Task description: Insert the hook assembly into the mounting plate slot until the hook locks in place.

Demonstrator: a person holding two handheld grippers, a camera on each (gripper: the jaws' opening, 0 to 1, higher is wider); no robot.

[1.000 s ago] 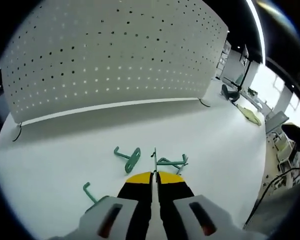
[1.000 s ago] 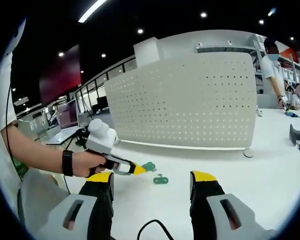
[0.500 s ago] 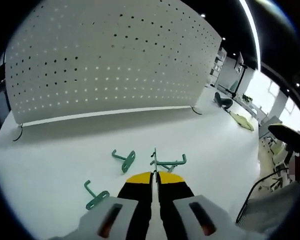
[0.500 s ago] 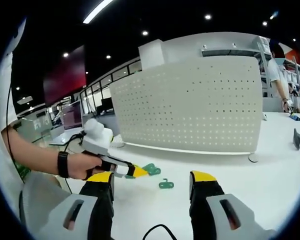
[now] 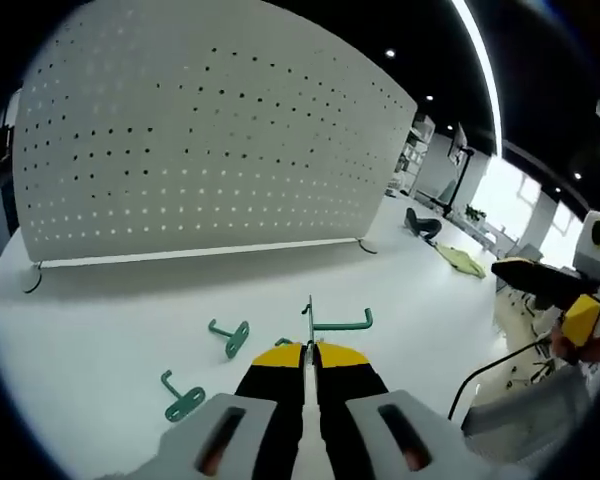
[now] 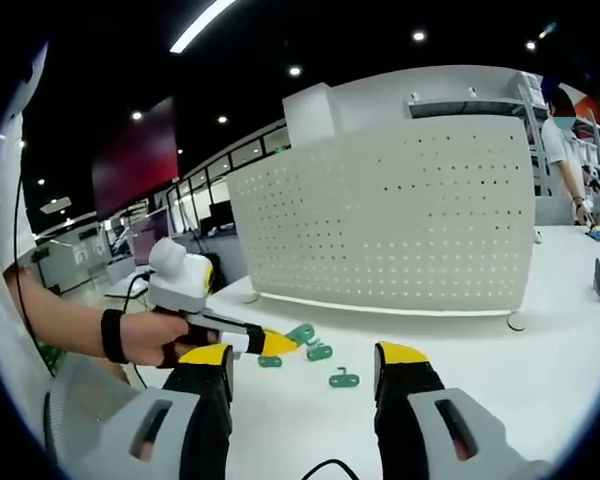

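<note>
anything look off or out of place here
Nothing damaged or spilled. The left claw is shut on a green metal hook, clear of the white table. Two more green hooks lie loose on their sides in front of the white perforated pegboard, which carries none. The right claw is open.

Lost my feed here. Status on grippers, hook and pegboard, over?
Left gripper shut on a green hook, lifted off the table. Right gripper open, empty. Pegboard upright ahead, nothing in the way; two spare hooks lie flat.
</note>
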